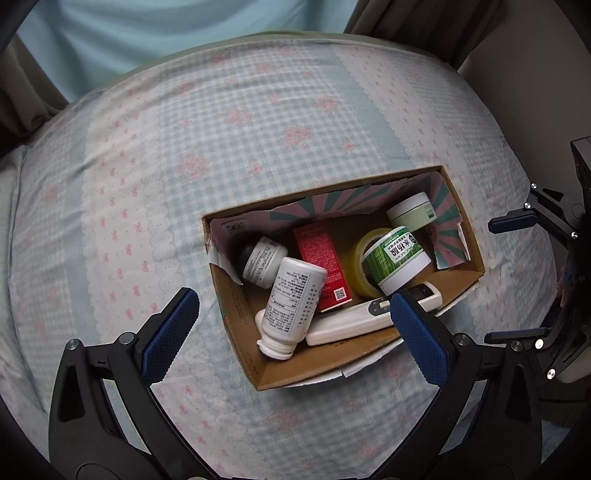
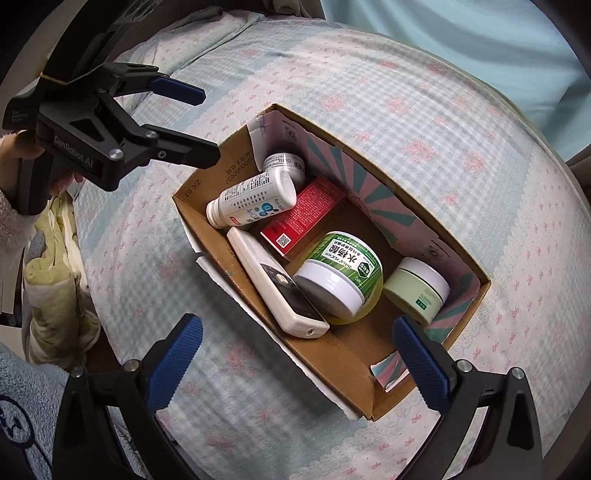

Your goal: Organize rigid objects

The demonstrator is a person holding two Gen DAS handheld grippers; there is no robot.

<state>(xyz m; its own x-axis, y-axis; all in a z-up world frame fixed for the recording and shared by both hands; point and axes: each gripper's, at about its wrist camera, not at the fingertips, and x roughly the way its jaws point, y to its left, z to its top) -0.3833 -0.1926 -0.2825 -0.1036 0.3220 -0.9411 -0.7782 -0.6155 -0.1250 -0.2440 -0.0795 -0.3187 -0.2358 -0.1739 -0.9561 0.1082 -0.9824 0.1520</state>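
Note:
An open cardboard box point(image 1: 236, 317) point(image 2: 194, 188) lies on a bed. Inside lie a white bottle point(image 1: 295, 302) point(image 2: 255, 199) on its side, a second bottle point(image 1: 262, 266) point(image 2: 284, 164), a red carton point(image 1: 325, 262) point(image 2: 306, 214), a yellow tape roll point(image 1: 360, 258), a green jar point(image 1: 395, 258) point(image 2: 340, 273) resting on the roll, a pale green jar point(image 1: 412, 214) point(image 2: 417, 288) and a white remote point(image 1: 354, 321) point(image 2: 277, 284). My left gripper point(image 1: 291, 306) point(image 2: 210, 125) hangs open above the box's bottle end, holding nothing. My right gripper point(image 2: 297, 325) point(image 1: 489, 280) hangs open above the jar end, also holding nothing.
The bed sheet point(image 1: 258, 129) is blue-checked with pink bows and stretches around the box on all sides. A pale blue curtain point(image 1: 147, 33) hangs behind the bed. A person's fleecy sleeve point(image 2: 11, 218) and a bundle of yellowish cloth point(image 2: 51, 280) sit at the bed's left edge.

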